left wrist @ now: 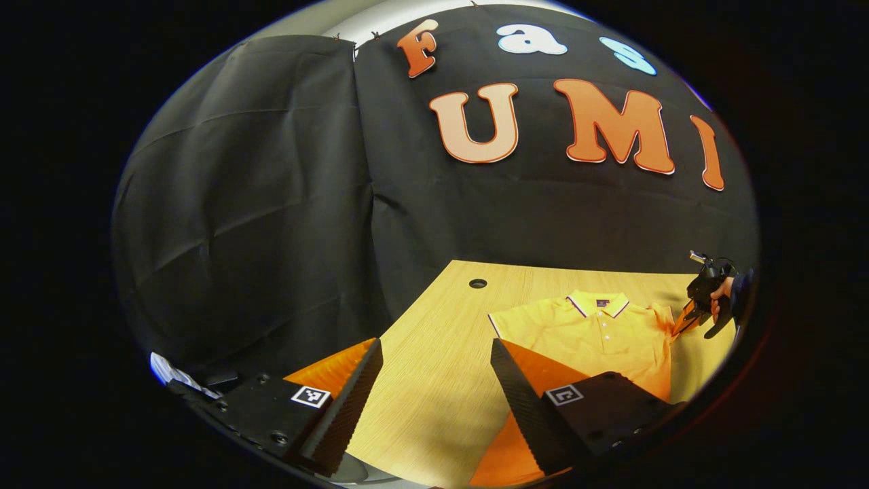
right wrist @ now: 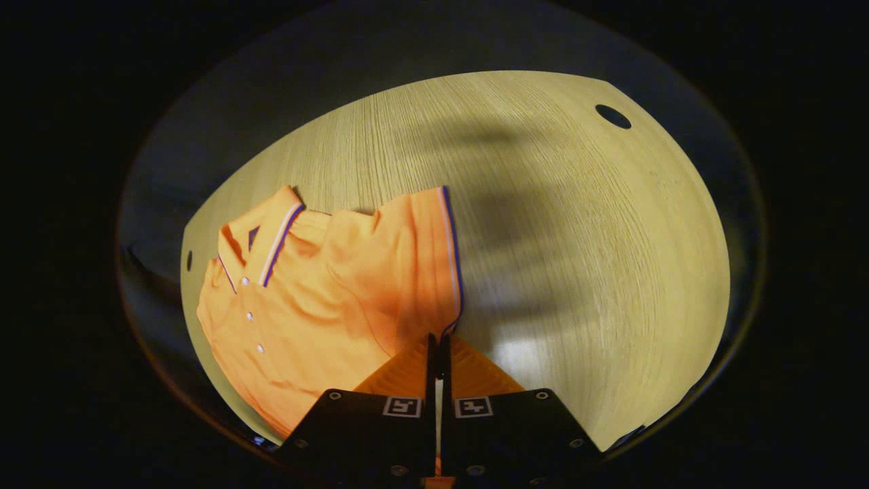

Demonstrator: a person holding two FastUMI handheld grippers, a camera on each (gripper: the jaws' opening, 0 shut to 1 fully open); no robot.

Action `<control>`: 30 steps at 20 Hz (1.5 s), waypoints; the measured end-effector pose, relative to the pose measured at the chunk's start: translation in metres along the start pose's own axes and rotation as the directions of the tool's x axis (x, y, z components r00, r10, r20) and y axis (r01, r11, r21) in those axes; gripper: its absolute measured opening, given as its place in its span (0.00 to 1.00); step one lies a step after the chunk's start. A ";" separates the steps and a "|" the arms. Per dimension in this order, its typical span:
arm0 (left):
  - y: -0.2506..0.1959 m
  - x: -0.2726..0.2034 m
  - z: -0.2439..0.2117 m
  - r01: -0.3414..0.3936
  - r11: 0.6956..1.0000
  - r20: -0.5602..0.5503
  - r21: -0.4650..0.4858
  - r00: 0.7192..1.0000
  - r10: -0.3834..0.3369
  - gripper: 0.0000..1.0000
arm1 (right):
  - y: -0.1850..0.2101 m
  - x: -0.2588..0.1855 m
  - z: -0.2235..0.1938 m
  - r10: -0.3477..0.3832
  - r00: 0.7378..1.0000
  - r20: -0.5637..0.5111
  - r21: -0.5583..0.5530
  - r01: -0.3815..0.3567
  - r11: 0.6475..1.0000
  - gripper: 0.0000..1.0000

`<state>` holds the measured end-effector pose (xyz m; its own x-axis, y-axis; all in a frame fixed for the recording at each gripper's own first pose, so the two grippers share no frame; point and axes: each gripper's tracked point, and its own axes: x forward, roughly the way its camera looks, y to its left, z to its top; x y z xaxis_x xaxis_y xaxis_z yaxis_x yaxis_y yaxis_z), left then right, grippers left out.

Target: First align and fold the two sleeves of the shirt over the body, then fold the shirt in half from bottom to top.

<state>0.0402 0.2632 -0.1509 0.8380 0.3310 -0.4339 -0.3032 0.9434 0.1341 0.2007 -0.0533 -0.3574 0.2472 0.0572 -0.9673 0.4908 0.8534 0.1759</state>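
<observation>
In the left gripper view, the left gripper (left wrist: 434, 380) sits at the bottom of the frame with its fingers (left wrist: 353, 390) spread wide apart and nothing between them; bare wood of the worktop (left wrist: 434, 326) shows in the gap. The orange polo shirt (left wrist: 597, 333) lies flat on the worktop in the lower right of the frame, collar toward the booth wall, with its buttoned placket facing up. Its lower part is hidden behind the right-hand finger. A round cable hole (left wrist: 478, 283) sits in the worktop near the far edge, left of the shirt. At the far right edge of the frame, the right gripper (left wrist: 699, 299), held by a hand (left wrist: 718, 293), meets the tip of the shirt's sleeve, which rises off the worktop toward it.

In the right gripper view, the right gripper (right wrist: 438, 346) is at the bottom centre with its fingers pressed together on the striped cuff (right wrist: 451, 272) of the sleeve. The sleeve is lifted and stretches up the frame from the fingers, while the shirt body spreads across the lower left, collar at the left. Another cable hole (right wrist: 613, 116) shows in the upper right of the worktop, well apart from the shirt.
</observation>
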 end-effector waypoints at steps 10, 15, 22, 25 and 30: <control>-0.013 0.019 0.004 0.046 0.999 -0.018 0.007 0.999 -0.046 0.99 | 0.104 -0.063 0.015 0.295 0.949 0.113 -0.141 -0.278 0.950 0.01; -0.011 0.025 -0.002 0.062 0.998 -0.032 -0.018 0.998 -0.063 0.99 | 0.146 -0.068 0.001 0.339 0.935 0.107 -0.284 -0.298 0.911 0.01; -0.024 0.069 0.005 0.144 0.987 -0.069 -0.064 0.986 -0.148 0.99 | 0.134 -0.100 0.005 0.338 0.925 0.175 -0.245 -0.292 0.925 0.55; -0.053 0.112 0.000 0.227 0.969 -0.153 -0.094 0.959 -0.240 0.99 | 0.119 -0.145 0.008 0.359 0.891 0.278 -0.263 -0.289 0.920 0.74; -0.083 0.170 -0.022 0.326 0.940 -0.320 -0.100 0.884 -0.341 1.00 | 0.071 -0.205 -0.007 0.282 0.853 0.439 -0.220 -0.202 0.954 0.92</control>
<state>0.1978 0.2411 -0.2556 0.6993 -0.0348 -0.7140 -0.0570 0.9929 -0.1042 0.1796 -0.0007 -0.1483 0.7161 0.0615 -0.6953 0.2346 0.9170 0.3227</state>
